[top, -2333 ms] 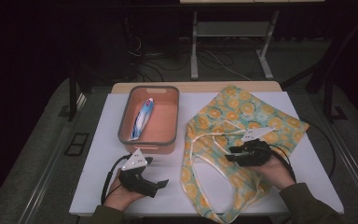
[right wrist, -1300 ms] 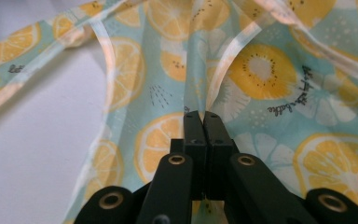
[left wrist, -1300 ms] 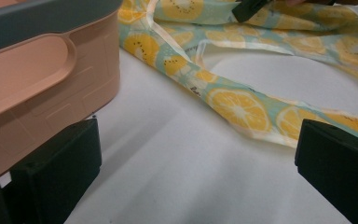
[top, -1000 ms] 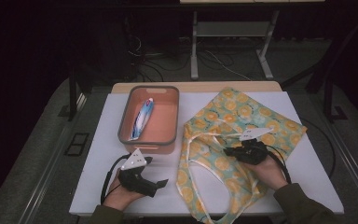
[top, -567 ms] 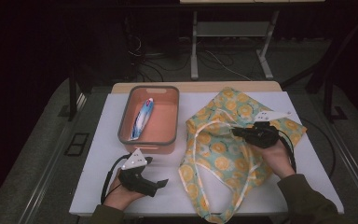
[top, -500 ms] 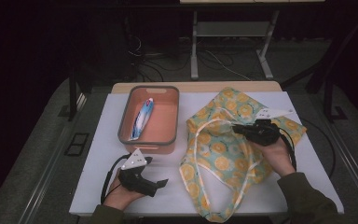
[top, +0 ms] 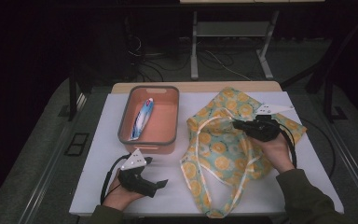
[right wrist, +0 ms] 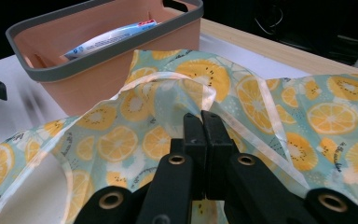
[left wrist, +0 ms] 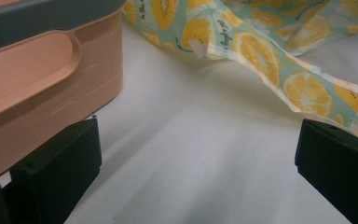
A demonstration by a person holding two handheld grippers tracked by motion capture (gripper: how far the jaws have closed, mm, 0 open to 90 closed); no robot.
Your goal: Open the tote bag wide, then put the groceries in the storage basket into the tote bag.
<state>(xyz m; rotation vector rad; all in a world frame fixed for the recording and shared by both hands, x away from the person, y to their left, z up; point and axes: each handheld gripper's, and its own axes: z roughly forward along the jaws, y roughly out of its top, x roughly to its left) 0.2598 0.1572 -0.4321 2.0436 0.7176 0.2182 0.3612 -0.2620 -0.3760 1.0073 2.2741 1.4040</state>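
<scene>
Overhead, high view: the fruit-print cloth bag point(top: 223, 149) is seen spread over the right half of the white table point(top: 98, 154), its pale handle loops curling toward the near edge.
High view, right gripper point(top: 237, 124): it is held above the bag's upper part, pointing left, with a fold of cloth drawn up at its tip.
High view, left gripper point(top: 161, 185): it is rested on the table near the front edge, well apart from the bag's near corner.
High view, basket: a peach basket point(top: 142, 144) with a grey rim is seen left of the bag, and a toothpaste tube point(top: 141, 119) is laid inside it.
Left gripper view: the two black jaws are seen spread wide with bare table between them; the basket's wall point(left wrist: 37, 88) is shown just beside one jaw and the bag's edge point(left wrist: 303, 88) near the other.
Right gripper view: the jaws are seen pressed together on a raised fold of the bag point(right wrist: 177, 93), a detail too small to read from above; the basket point(right wrist: 121, 56) with the tube point(right wrist: 112, 37) is shown behind it.
</scene>
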